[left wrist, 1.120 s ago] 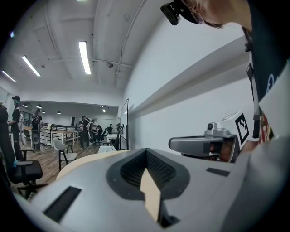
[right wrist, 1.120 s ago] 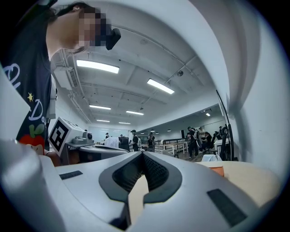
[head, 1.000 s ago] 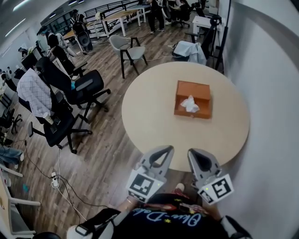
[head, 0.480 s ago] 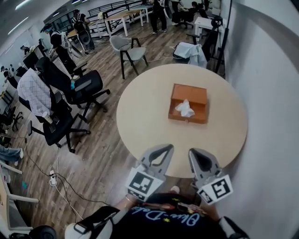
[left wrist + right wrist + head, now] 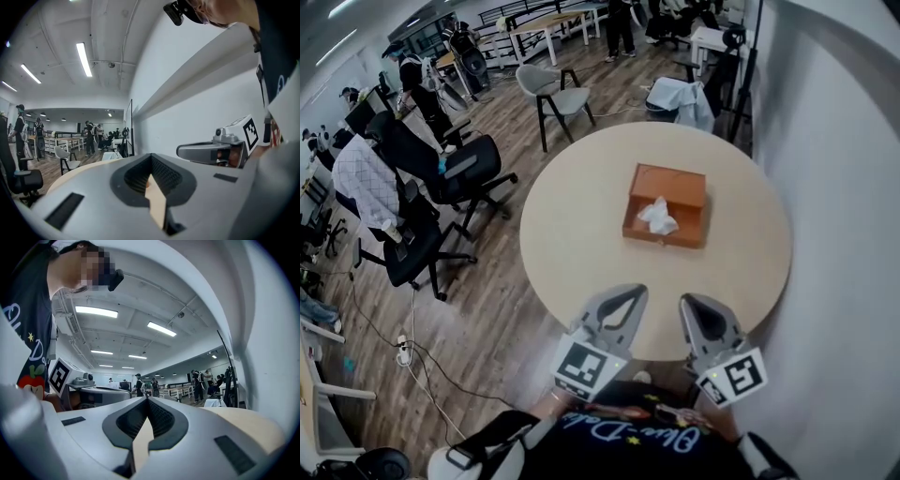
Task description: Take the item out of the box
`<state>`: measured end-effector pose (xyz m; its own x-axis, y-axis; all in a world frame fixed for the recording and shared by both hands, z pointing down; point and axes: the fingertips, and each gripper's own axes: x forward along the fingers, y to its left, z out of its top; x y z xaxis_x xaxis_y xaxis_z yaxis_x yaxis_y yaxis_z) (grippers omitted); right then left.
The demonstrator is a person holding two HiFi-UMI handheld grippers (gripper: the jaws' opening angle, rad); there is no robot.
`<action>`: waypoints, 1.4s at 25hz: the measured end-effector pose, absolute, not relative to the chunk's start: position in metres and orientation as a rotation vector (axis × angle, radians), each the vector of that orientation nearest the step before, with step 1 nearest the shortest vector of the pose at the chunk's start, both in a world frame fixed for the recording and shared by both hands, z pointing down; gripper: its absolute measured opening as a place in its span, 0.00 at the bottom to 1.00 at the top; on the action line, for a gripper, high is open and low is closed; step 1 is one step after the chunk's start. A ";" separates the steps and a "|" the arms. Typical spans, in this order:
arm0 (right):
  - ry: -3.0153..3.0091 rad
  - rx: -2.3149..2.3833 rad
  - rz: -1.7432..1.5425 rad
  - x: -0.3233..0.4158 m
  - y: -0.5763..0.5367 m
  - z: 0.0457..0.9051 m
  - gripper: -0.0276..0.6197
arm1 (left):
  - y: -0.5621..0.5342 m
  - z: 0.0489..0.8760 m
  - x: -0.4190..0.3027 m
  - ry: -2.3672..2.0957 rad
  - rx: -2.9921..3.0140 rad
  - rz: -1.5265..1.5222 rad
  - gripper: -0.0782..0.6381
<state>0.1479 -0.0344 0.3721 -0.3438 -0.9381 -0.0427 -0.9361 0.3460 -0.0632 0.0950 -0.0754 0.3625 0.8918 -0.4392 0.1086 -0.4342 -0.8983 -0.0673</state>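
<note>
An orange box (image 5: 670, 192) lies in the middle of the round beige table (image 5: 572, 234), and a white tissue (image 5: 657, 217) sticks up from its top slot. Both grippers are held close to the person's body at the table's near edge, well short of the box. The left gripper (image 5: 630, 292) is shut with nothing in it, and its jaws meet at the tip (image 5: 151, 157). The right gripper (image 5: 692, 302) is shut and empty too, its jaws closed at the tip (image 5: 147, 400). Each gripper view shows the other gripper beside it.
A white wall (image 5: 844, 187) runs close along the table's right side. Black office chairs (image 5: 459, 169) and a grey chair (image 5: 553, 94) stand on the wood floor to the left and behind. People and desks are at the far back.
The table and box have shifted slightly left in the head view as the camera moved. Both grippers stay shut in the same place by the body.
</note>
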 end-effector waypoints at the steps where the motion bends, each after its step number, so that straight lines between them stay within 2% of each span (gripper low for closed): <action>1: 2.513 -1.764 -0.048 0.154 -0.035 0.373 0.04 | -0.075 0.364 0.099 0.698 -3.018 -0.190 0.09; 11: 2.507 -1.786 -0.046 0.178 -0.057 0.381 0.04 | -0.097 0.369 0.115 0.702 -3.021 -0.212 0.09; 23: 2.553 -1.821 -0.002 0.195 -0.126 0.381 0.04 | -0.172 0.368 0.133 0.682 -3.030 -0.191 0.09; 35: 2.634 -1.884 -0.097 0.209 -0.190 0.409 0.04 | -0.235 0.392 0.136 0.677 -3.012 -0.287 0.09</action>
